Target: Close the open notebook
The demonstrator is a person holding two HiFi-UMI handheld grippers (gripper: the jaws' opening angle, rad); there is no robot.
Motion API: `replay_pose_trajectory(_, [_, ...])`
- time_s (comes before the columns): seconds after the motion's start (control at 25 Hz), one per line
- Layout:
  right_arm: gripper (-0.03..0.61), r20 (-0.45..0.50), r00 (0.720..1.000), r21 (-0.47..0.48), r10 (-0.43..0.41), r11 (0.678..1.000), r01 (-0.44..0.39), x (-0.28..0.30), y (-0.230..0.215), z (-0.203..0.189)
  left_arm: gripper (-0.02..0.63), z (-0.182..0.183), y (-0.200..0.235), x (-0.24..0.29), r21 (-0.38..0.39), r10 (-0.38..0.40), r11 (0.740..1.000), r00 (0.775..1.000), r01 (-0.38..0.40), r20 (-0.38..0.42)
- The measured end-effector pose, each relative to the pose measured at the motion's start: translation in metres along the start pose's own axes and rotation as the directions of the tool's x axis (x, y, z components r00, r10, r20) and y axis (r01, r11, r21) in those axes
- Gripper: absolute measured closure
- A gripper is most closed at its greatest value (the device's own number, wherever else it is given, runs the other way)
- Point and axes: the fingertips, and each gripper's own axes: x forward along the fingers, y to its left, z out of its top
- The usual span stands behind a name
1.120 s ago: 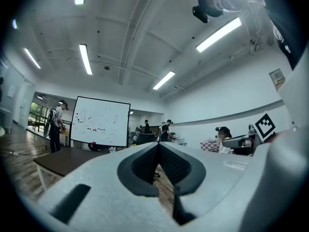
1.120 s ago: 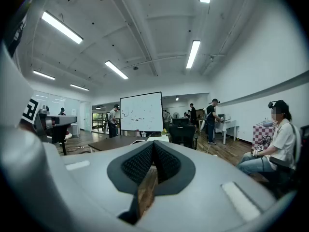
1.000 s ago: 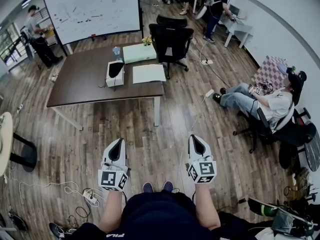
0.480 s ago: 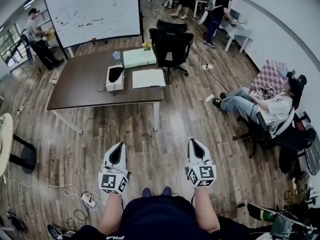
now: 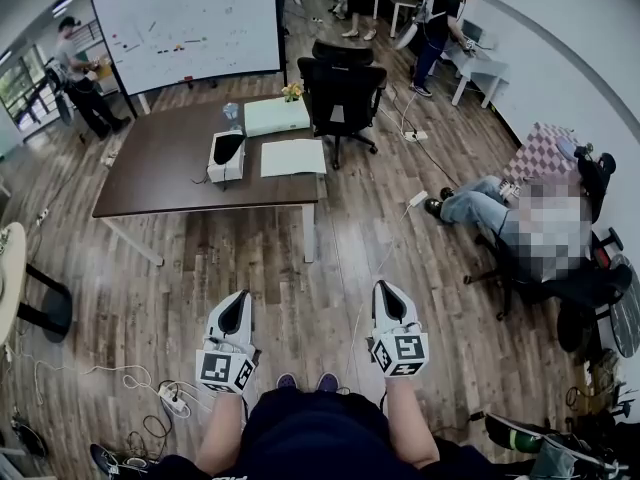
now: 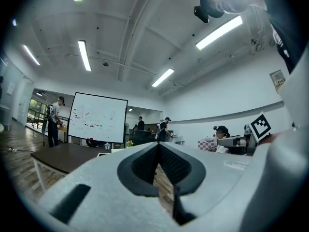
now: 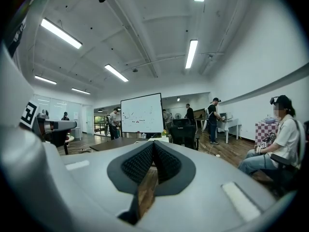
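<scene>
Head view: notebook lies flat on the tabletop, well apart from left hand-held gripper and right hand-held gripper above the floor; left gripper view: jaws pressed together, nothing between; right gripper view: jaws likewise together, empty.

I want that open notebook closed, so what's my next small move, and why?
Probably step toward the table: the open notebook lies on it, well beyond the left gripper and right gripper, which hang shut and empty over the floor.

text: none legible | whiteboard: marks too small to read
</scene>
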Motion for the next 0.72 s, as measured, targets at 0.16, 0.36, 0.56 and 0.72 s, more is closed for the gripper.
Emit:
replay_pose_trajectory(0.16, [0.568,-0.001,1.000,-0.017,0.020,1.000,-0.020,-0.005,-0.004,-0.004,0.618,-0.010,-0.013,-0.006,-0.007,0.025,1.000,1.000,-0.025,-0.018])
replay_pose_trajectory(0.36, [0.568,0.005,0.999,-0.040,0.044,0.998,-0.043,-0.011,-0.007,-0.008,0.618,-0.017,-0.022,-0.011,-0.004,0.039,0.999,0.999,-0.039,-0.027])
replay_pose_trajectory(0.56, [0.568,-0.001,0.998,-0.061,0.057,0.997,-0.057,-0.011,-0.013,-0.014,0.618,-0.021,-0.028,-0.005,0.005,0.048,0.999,0.999,-0.047,-0.021])
replay_pose_trajectory(0.72, [0.568,0.007,0.999,-0.067,0.052,0.996,-0.051,-0.005,-0.018,-0.010,0.618,-0.020,-0.027,0.005,0.015,0.045,0.999,0.999,-0.045,-0.020])
